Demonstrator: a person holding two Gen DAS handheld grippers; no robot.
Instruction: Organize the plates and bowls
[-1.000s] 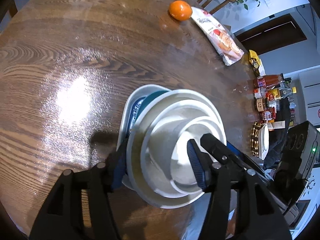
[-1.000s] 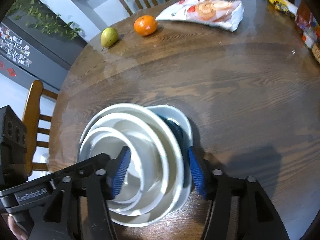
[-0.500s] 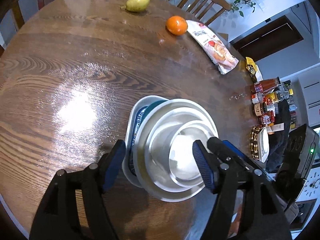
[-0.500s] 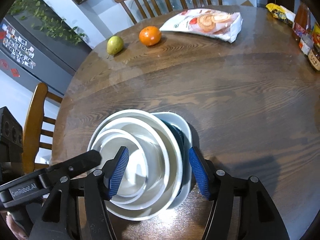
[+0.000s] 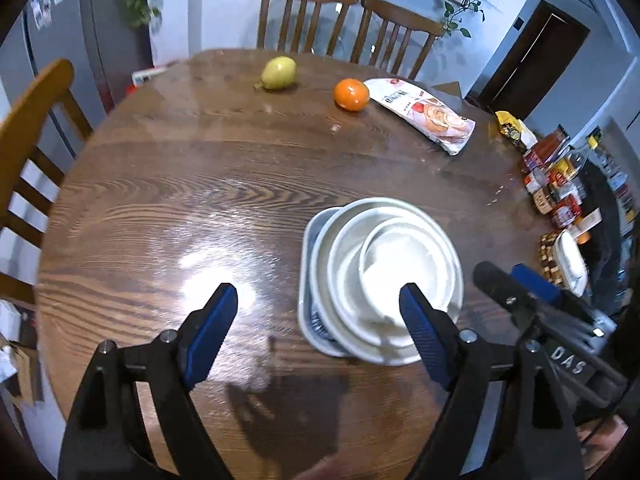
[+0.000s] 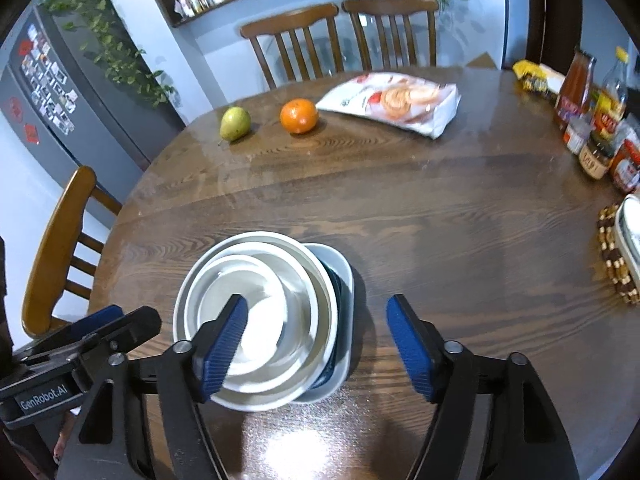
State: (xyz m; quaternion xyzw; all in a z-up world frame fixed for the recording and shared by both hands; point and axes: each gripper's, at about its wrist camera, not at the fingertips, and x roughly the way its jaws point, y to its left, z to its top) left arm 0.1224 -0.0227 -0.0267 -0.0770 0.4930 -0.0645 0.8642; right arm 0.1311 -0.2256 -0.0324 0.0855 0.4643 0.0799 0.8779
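1. Bowls and plates sit nested in one stack (image 5: 384, 276) on the round wooden bench (image 5: 224, 184), toward its near edge; I see it from both wrist views.
2. Smallest white bowl (image 6: 256, 300) lies innermost, a wider white bowl (image 6: 304, 280) around it, and a squarish pale plate (image 6: 340, 272) at the bottom, poking out to one side with a dark dish just visible between.
3. My left hand-held gripper (image 5: 318, 336) has its jaws opening and wide apart; nothing is between the blue pads. Its right pad (image 5: 420, 332) overlaps the stack's rim in view, but I cannot tell whether it touches.
4. My right hand-held gripper (image 6: 316, 348) is opening too, gripping nothing. Its left pad (image 6: 224, 340) appears in front of the bowls; the other is over bare wood beside the plate.
5. Each hand-held gripper shows at the edge of the other's view, flanking the stack.
6. Far across the bench lie a pear (image 6: 235, 123), an orange (image 6: 299, 115) and a snack bag (image 6: 396, 102), well apart from the stack.
7. Sauce bottles and jars (image 6: 596, 124) crowd the right edge.
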